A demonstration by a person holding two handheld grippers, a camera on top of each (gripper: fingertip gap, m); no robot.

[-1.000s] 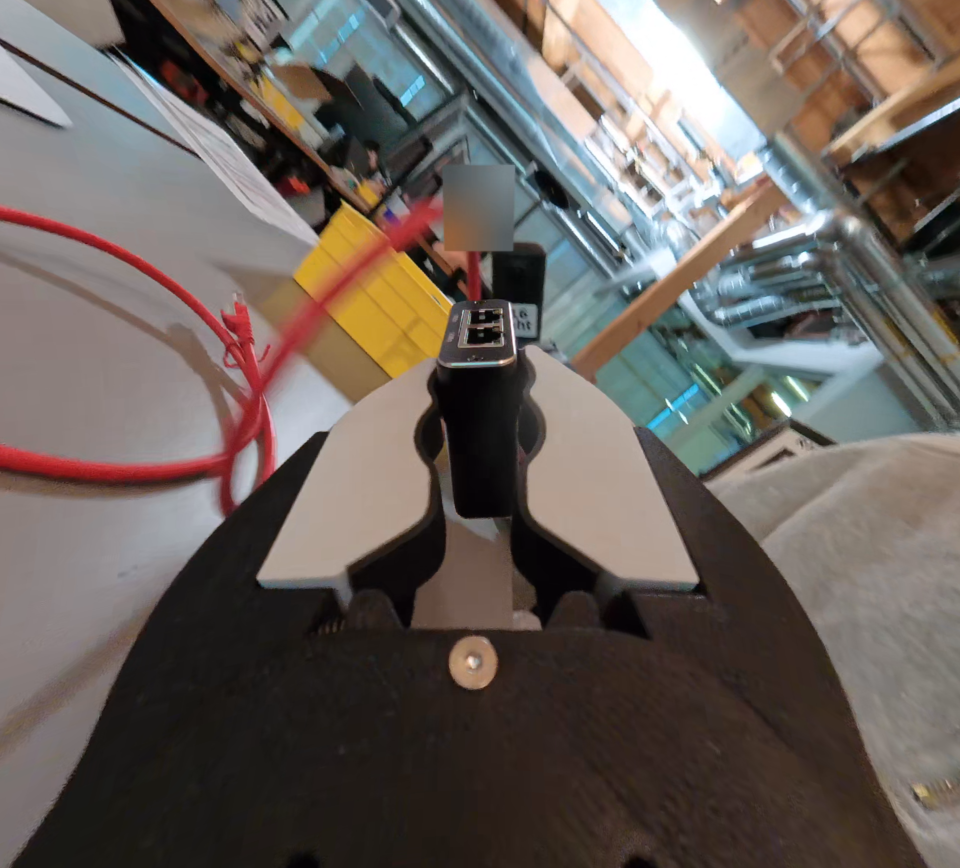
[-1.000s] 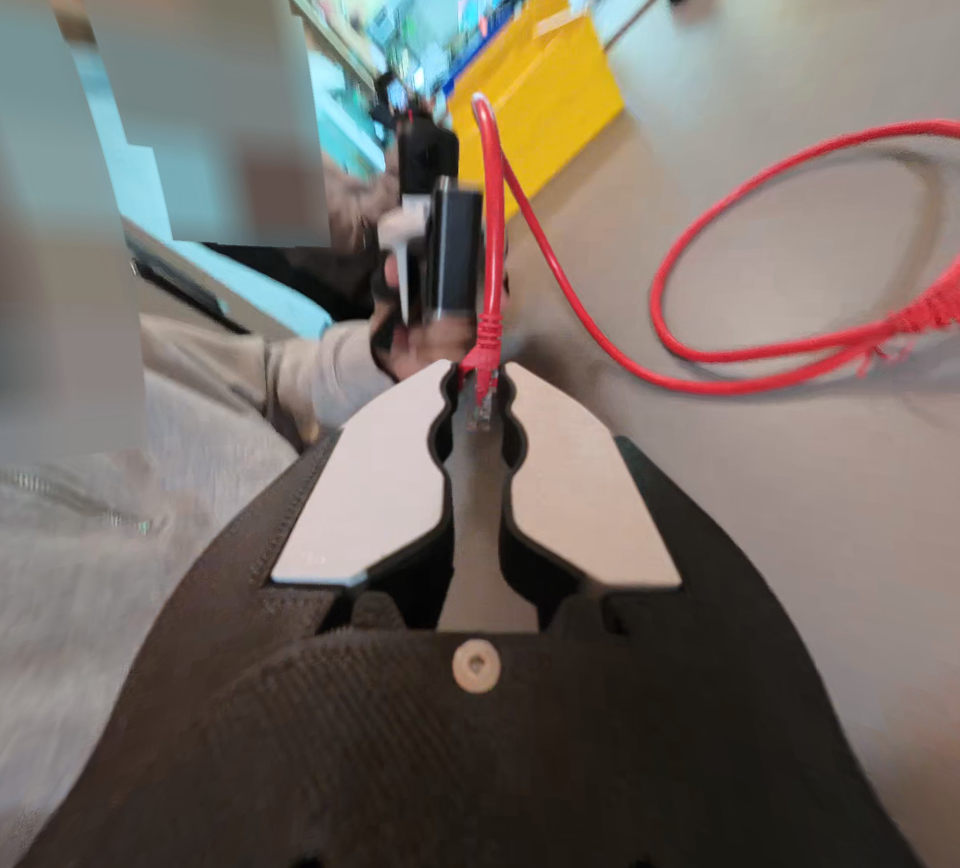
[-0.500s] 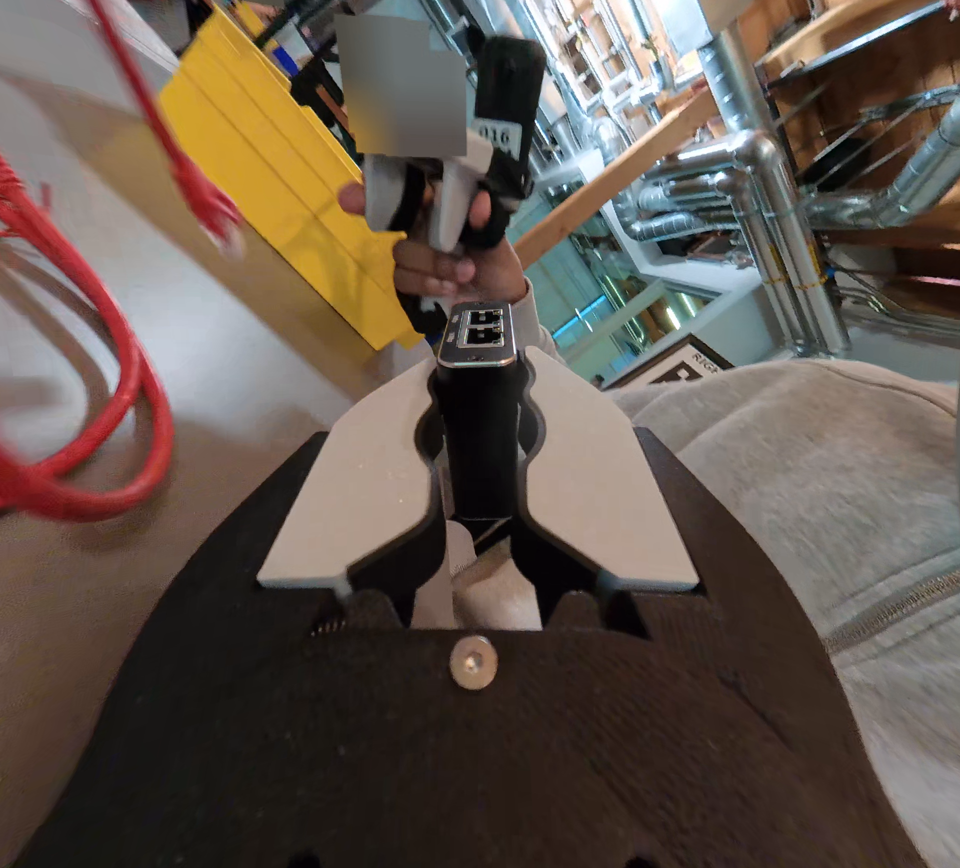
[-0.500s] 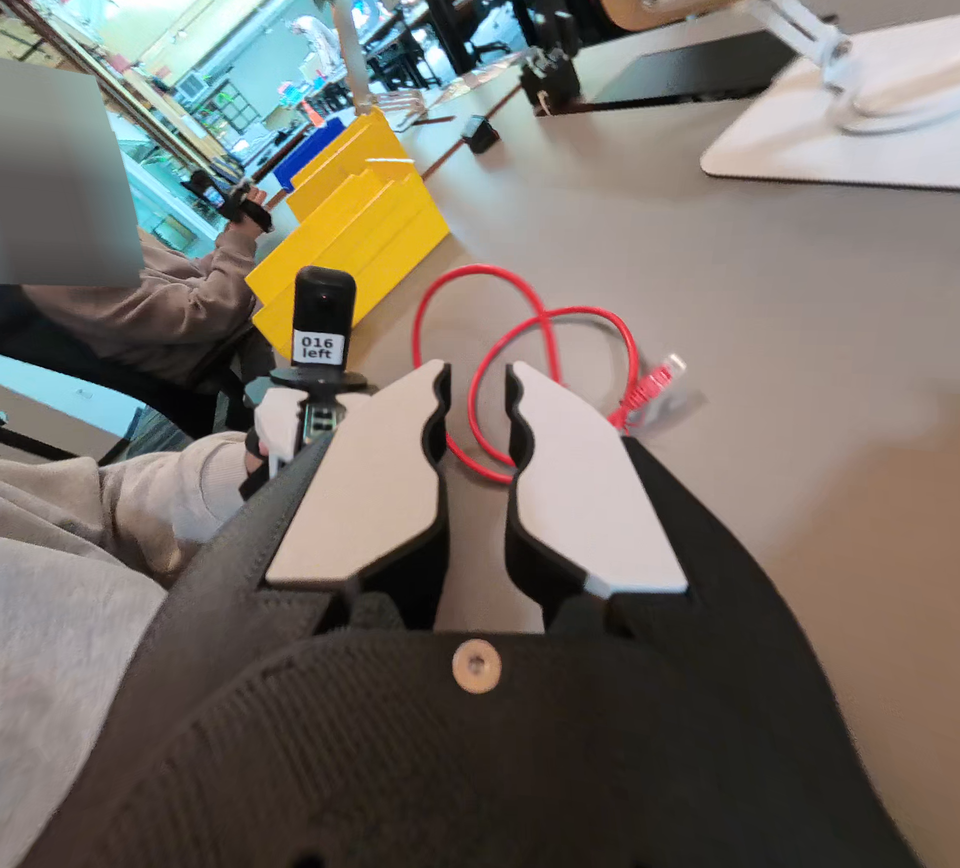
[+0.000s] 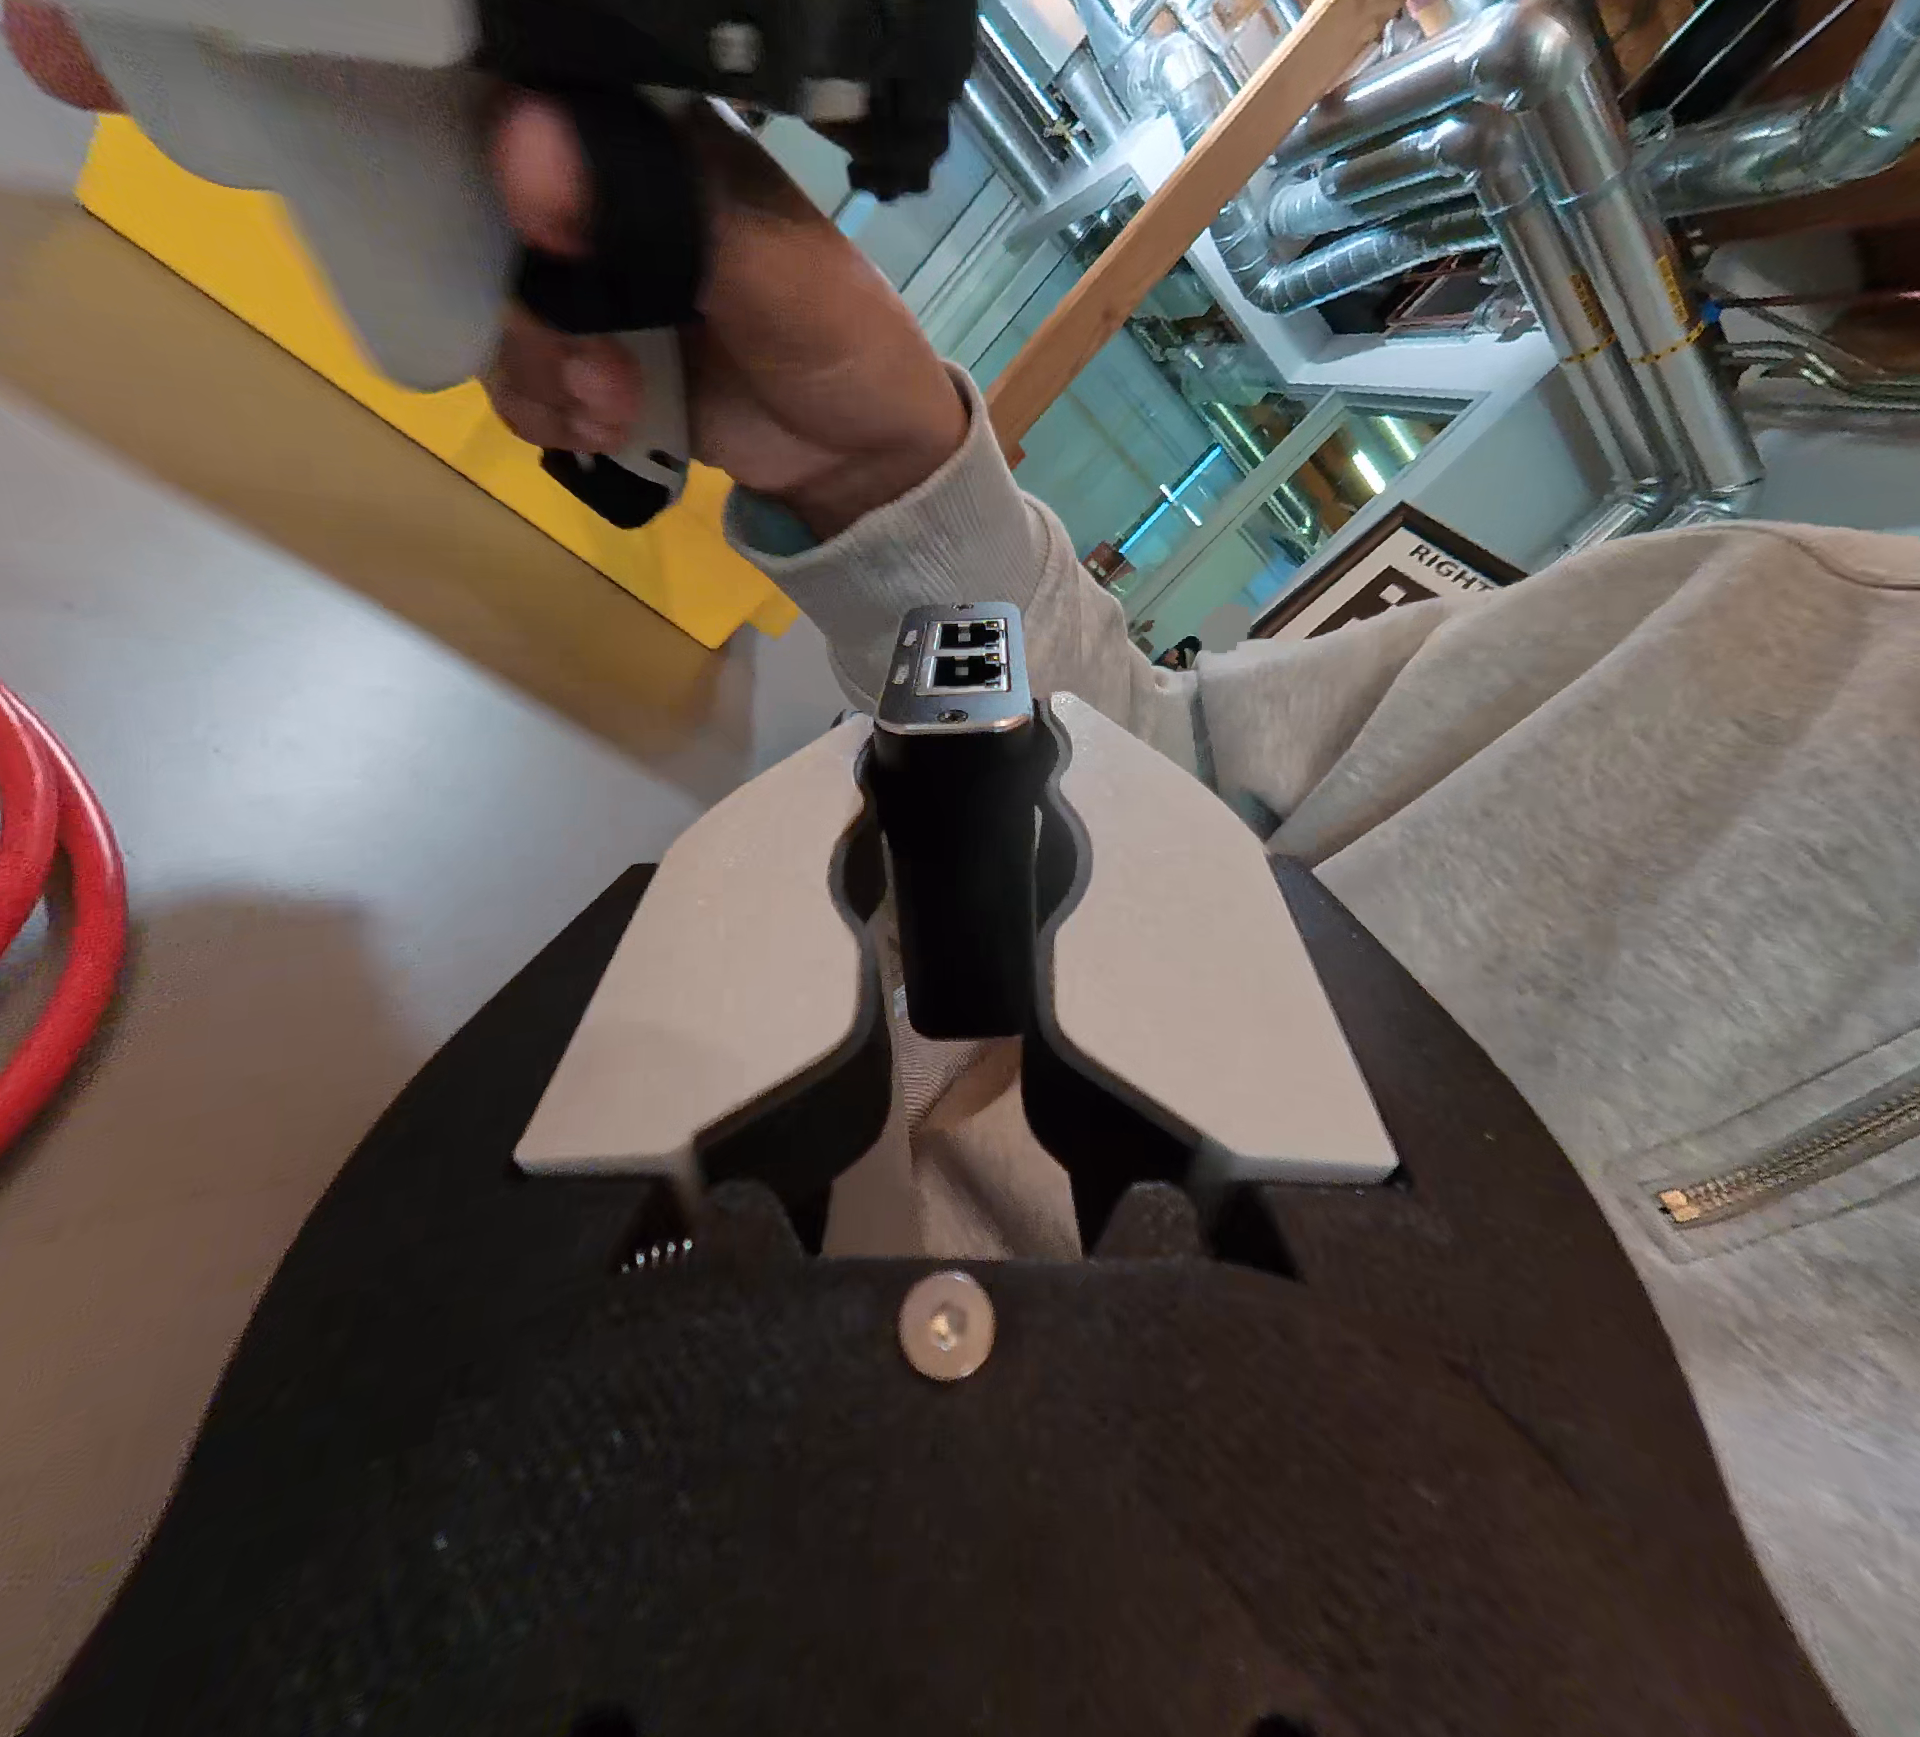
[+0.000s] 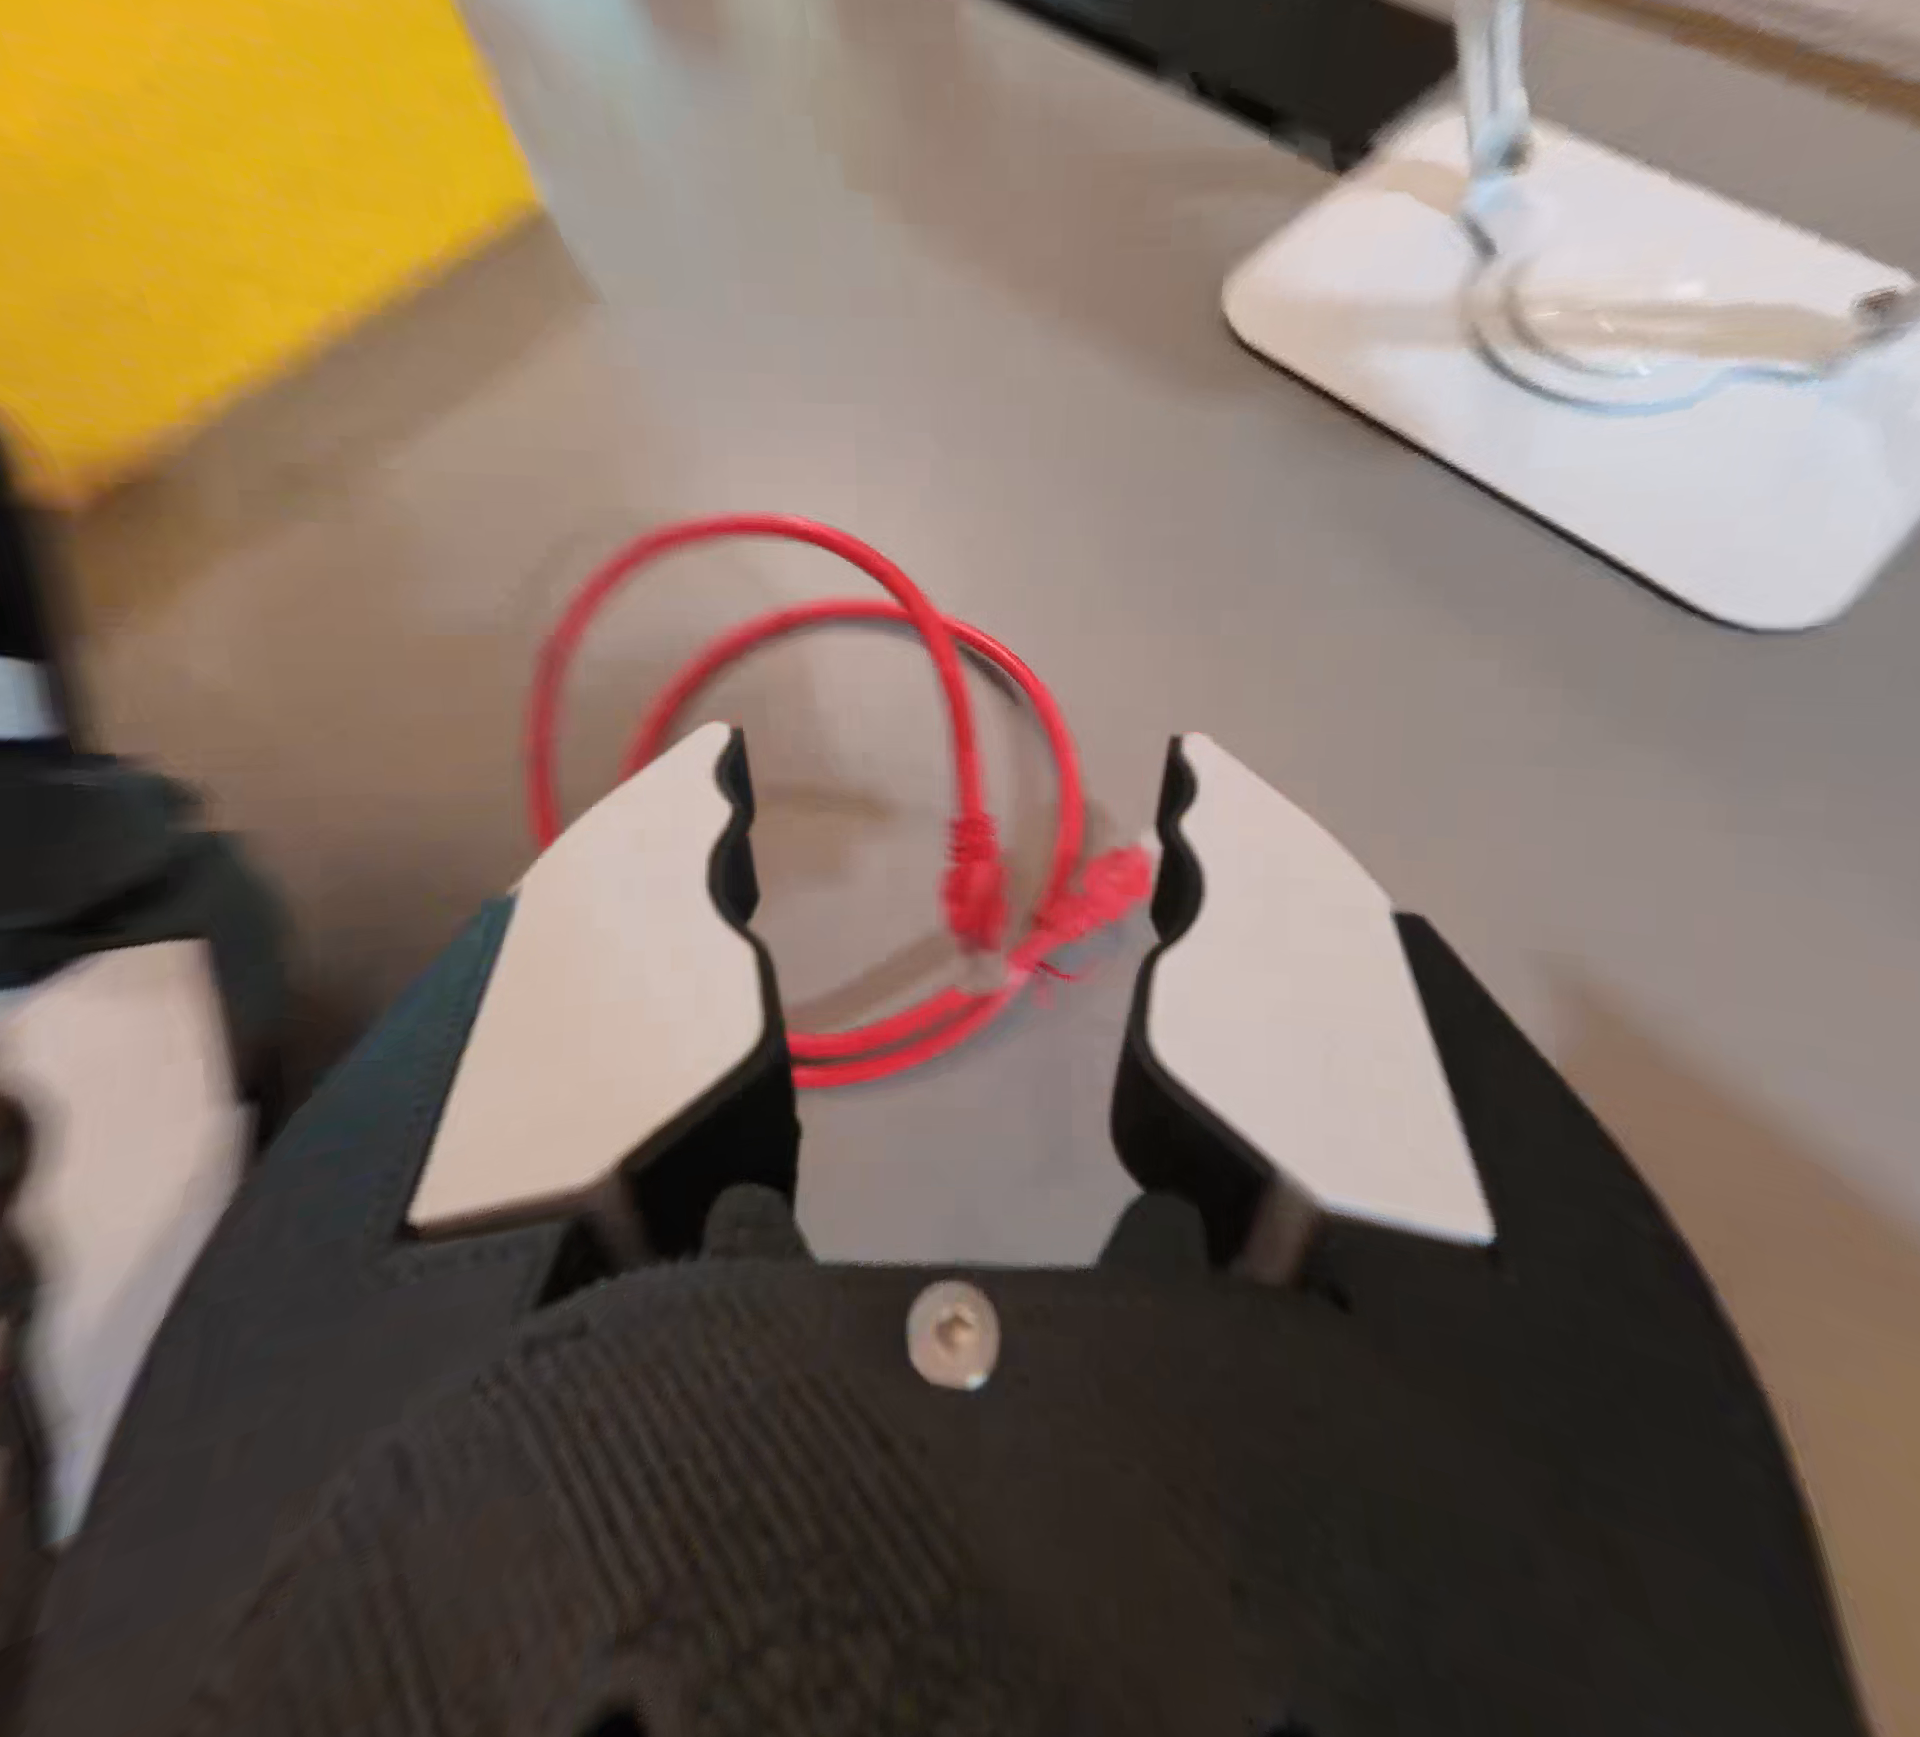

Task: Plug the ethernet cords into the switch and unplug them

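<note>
My left gripper (image 5: pixel 954 731) is shut on a small black switch (image 5: pixel 954 856), held upright with its two empty ports (image 5: pixel 961 657) facing away. A red ethernet cord (image 6: pixel 748 638) lies coiled on the grey table, with both plugs (image 6: pixel 977 892) loose beside each other. My right gripper (image 6: pixel 954 752) is open and empty, hovering over the coil with the plugs between its fingers in view. The right gripper also shows blurred in the left wrist view (image 5: pixel 312 129), held by a hand (image 5: pixel 800 337). Part of the cord shows at the left edge (image 5: pixel 52 939).
A yellow bin (image 6: pixel 208 129) stands at the back left of the table (image 6: pixel 1558 856); it also shows in the left wrist view (image 5: pixel 312 316). A white monitor base (image 6: pixel 1579 399) sits at the back right. A person's grey sleeve (image 5: pixel 1558 856) is to the right.
My right gripper let go of the red plug, opened wide, and swung down over the coiled cord on the table. The left gripper keeps holding the switch.
</note>
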